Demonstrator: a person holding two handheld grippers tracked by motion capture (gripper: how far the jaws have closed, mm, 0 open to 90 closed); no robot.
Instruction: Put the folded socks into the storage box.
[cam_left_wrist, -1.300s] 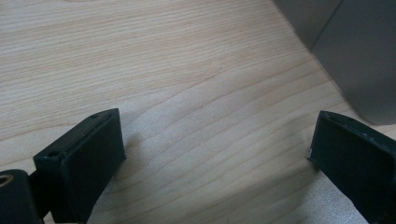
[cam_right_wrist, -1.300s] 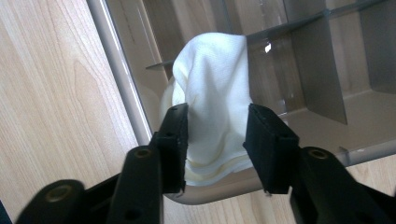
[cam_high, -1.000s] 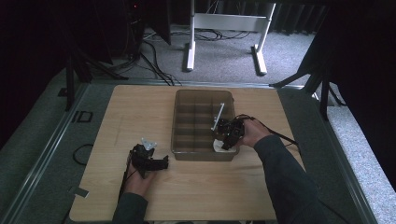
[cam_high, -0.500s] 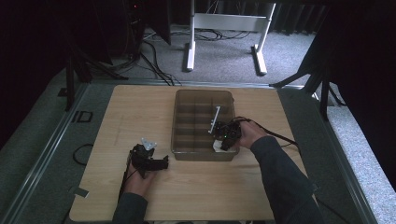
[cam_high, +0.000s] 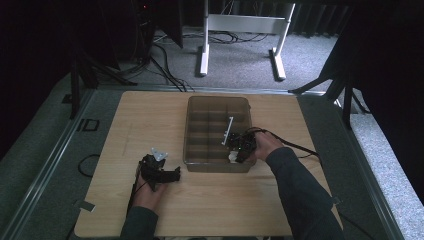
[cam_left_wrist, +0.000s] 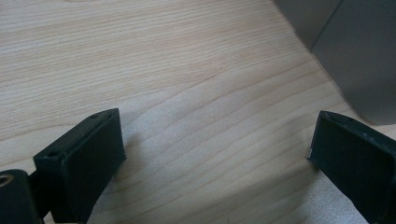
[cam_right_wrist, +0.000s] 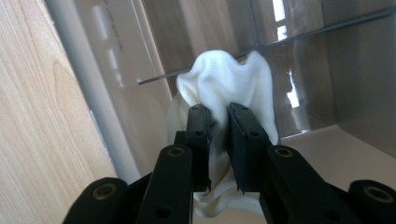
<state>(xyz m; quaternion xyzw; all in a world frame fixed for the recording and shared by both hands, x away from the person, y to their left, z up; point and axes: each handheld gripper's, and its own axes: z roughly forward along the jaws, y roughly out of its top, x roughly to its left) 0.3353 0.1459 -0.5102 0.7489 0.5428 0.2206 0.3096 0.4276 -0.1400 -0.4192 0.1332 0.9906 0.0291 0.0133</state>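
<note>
Wood of one light table (cam_high: 150, 125) carries everything here: one smoky clear plastic organiser box (cam_high: 218, 103), two hand-held grippers and one white cloth. The box stands at the table's middle, divided by thin walls into several compartments whose count I cannot tell; a pale strip (cam_high: 229, 131) leans across its inner dividers. The person's two forearms come in from the near edge. The left hand lies on the bare wood just off the box's near left corner, holding the left gripper (cam_high: 172, 175) low over the table, a grey three-cornered plate on top of it; in the left gripper view (cam_left_wrist: 219, 154) its two black jaws stand wide apart with only wood grain between them and a corner of the box's wall ahead. The right arm reaches over the box's near right corner, and the right gripper (cam_high: 235, 150) dips into the compartment there, its cable trailing off to the right. In the right gripper view (cam_right_wrist: 218, 119) its jaws have just drawn together and now pinch the white cloth (cam_right_wrist: 229, 84), which bunches up above the jaw tips and hangs below them, inside that compartment close to its outer wall.
</note>
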